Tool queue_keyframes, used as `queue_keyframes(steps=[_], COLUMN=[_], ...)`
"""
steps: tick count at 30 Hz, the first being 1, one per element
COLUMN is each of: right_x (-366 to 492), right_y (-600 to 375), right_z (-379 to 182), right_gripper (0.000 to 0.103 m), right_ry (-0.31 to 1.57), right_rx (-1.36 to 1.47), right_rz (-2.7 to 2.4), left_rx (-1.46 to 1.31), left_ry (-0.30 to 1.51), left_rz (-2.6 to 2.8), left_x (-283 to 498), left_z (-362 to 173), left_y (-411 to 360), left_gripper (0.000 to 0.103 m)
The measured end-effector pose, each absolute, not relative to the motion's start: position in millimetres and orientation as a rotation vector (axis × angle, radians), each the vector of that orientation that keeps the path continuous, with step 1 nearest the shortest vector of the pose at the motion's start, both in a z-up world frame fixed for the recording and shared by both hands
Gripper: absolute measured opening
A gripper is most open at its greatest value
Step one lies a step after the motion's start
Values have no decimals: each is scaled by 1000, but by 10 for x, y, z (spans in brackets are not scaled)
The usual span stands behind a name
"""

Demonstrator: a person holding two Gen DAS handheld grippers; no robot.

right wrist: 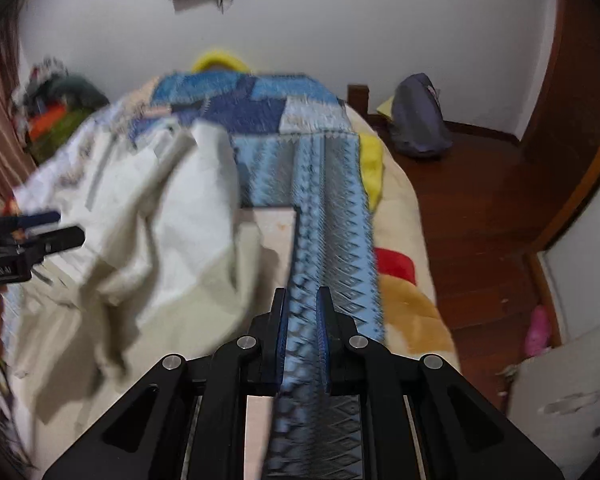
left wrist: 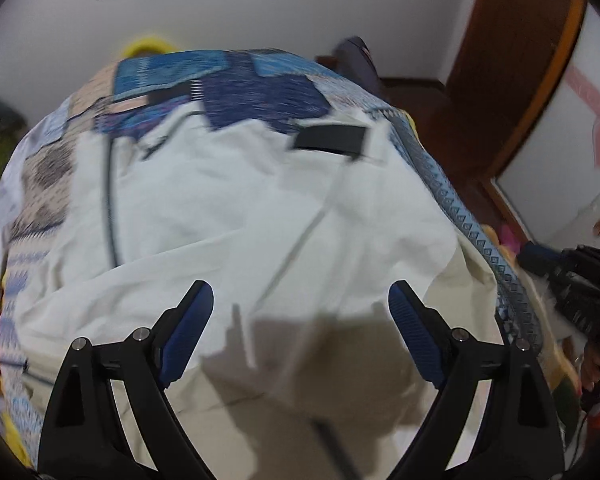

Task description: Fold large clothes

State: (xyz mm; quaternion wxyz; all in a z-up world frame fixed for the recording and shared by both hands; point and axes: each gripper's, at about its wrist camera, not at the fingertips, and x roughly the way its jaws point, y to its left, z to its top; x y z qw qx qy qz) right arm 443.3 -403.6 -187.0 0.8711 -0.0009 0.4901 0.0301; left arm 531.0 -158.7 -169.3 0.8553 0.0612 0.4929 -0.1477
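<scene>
A large garment, white inside point(left wrist: 228, 208) with a blue patterned outer side point(left wrist: 256, 92), lies spread on a bed. My left gripper point(left wrist: 300, 300) is open just above the white fabric and holds nothing. In the right wrist view the white part point(right wrist: 160, 232) lies bunched at the left. My right gripper point(right wrist: 302, 304) is shut on the garment's blue patterned edge strip point(right wrist: 332, 208), which runs taut away from the fingers. The left gripper point(right wrist: 40, 232) shows at the left edge of that view.
The bed has a cream blanket with red and orange shapes point(right wrist: 404, 292). A wooden floor point(right wrist: 480, 208) lies to the right, with a grey bag point(right wrist: 418, 120) by the wall. A wooden door point(left wrist: 512, 60) stands at the right. Clutter point(right wrist: 56, 116) is piled far left.
</scene>
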Motion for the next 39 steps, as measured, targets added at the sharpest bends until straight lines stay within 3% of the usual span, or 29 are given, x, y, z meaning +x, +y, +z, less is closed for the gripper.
queue_keyframes(steps=[3,4,9,11,13,21,28,34,39], right_x=[4542,4549,4570,4577,4585,4673,4625,4814,5104], right_y=[-4051,-4078,-4207,-4291,-4348,-4468,-3930,-3257,-2809], right_z=[-2335,-2417,-2572,-2605,-2621,-2512,-1630,-1240,-1614], right_gripper=[9,9,9,9,11,11,11,11,11], right_ry=[1122,1111,1081,1078,1075,1156,976,903,1003], right_rx=[-111,-131,-225,-191,-184,-88,22,16,-17], right_rz=[-26,-66,-169,-141,-143,-178,69,192,219], left_rx=[215,237,255,239,225,117,53,78,108], left_ry=[1048,1048,1025,1040,1029,881,794,841,964], left_rz=[-236,-213,-134,-110,-86,23,80,100,33], left_x=[5453,5504,5647,5699,5736,5650,5460,5142,4881], left_z=[-1920,-1996,-2132,-2148,-2119,-1446,-996,-1243,-1774], left_y=[-1871,-1909,-1836,-1708,-1582,-691,125,610,795], left_gripper=[89,84,47,16,8,4,4,4,8])
